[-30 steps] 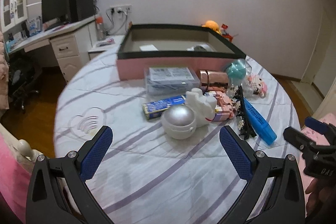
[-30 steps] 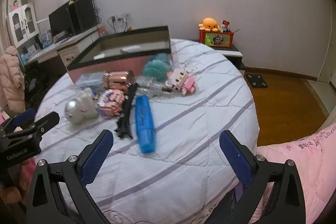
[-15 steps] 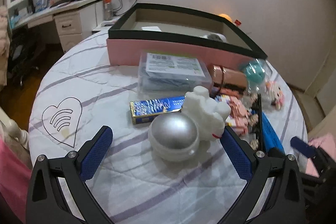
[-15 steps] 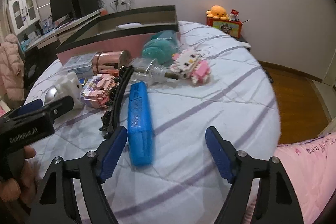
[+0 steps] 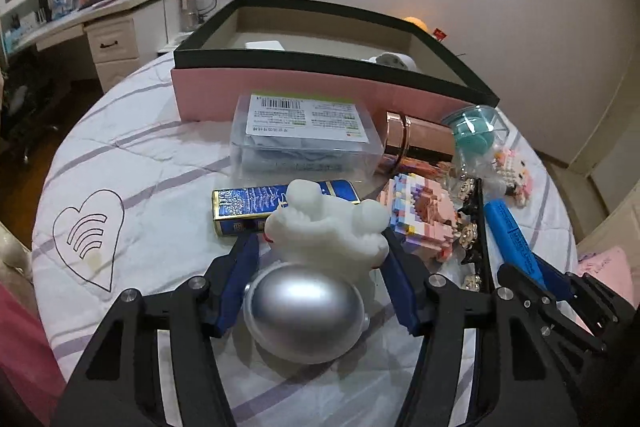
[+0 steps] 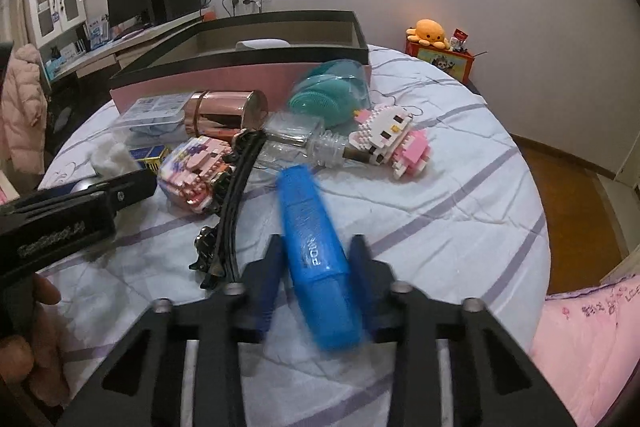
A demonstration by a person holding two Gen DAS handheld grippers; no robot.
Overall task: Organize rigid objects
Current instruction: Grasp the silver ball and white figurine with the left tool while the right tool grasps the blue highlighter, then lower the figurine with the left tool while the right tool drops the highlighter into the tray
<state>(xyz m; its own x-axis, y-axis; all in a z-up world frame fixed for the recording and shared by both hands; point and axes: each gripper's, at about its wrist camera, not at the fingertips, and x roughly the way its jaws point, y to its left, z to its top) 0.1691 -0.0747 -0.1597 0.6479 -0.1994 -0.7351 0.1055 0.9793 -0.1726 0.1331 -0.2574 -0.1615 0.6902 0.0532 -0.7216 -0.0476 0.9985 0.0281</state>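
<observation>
Held the left gripper (image 5: 319,251) astride the white figurine (image 5: 328,227) and its silver dome (image 5: 304,311), both resting on the bedcover (image 5: 140,155) in front of the pink box (image 5: 280,87). Set the jaws about as wide as the figurine; could not confirm a firm clamp.

Held the right gripper (image 6: 316,255) astride the blue case (image 6: 312,227), lying on the cover just beside the black hair clips (image 6: 232,211). Set the jaws close against both sides of the case; could not confirm contact owing to blur.

Judged the step as grasping, one item per gripper. Next move, as judged: close fully, lift clear of neighbouring items, carry over the black rim, lower into the box.
</observation>
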